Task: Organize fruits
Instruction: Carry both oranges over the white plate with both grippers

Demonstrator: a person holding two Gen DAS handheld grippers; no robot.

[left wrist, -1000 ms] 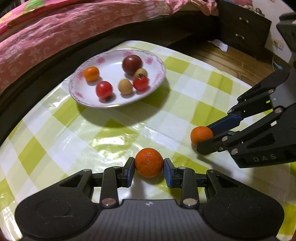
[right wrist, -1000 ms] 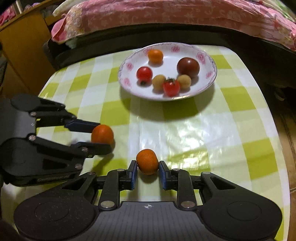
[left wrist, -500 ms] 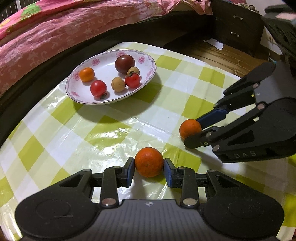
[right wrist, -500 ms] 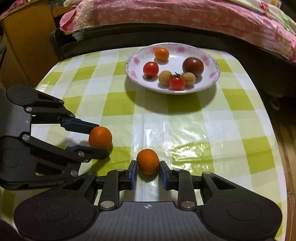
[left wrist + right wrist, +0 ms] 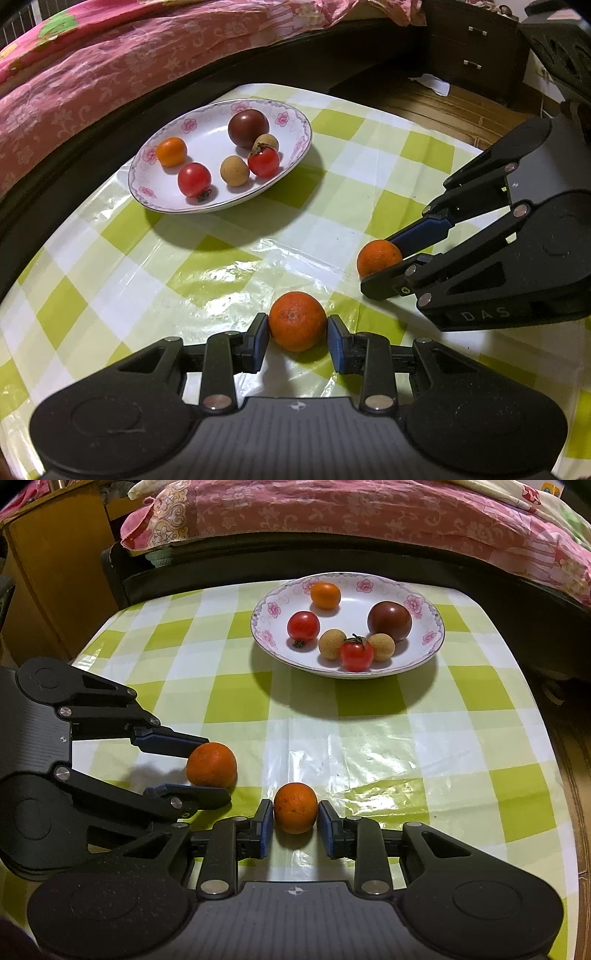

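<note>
Gripping one orange apiece, both tongs now sit higher over the table than a second ago; the plate (image 5: 218,206) has slid lower in the left view and looks further off in the right view, which suggests both fruits are lifted and being carried toward it.

Left gripper (image 5: 297,338): blue pads pinch the larger orange (image 5: 297,320) at bottom centre of its own frame, a shadow showing beneath the fruit. Right gripper (image 5: 295,821): pads close on the smaller orange (image 5: 295,807), bottom centre of its frame. Each tool also shows in the other's view, entering from the side edge with its fingers pointing inward and roughly level.

Plate sits upper centre in the right view, on the green-check tablecloth (image 5: 369,738), and holds a small orange, two red tomatoes, a dark round fruit and two tan ones. Bare space remains at its near rim.

Judgement: grasp done, transport under way; release over the plate is not yet done.
</note>
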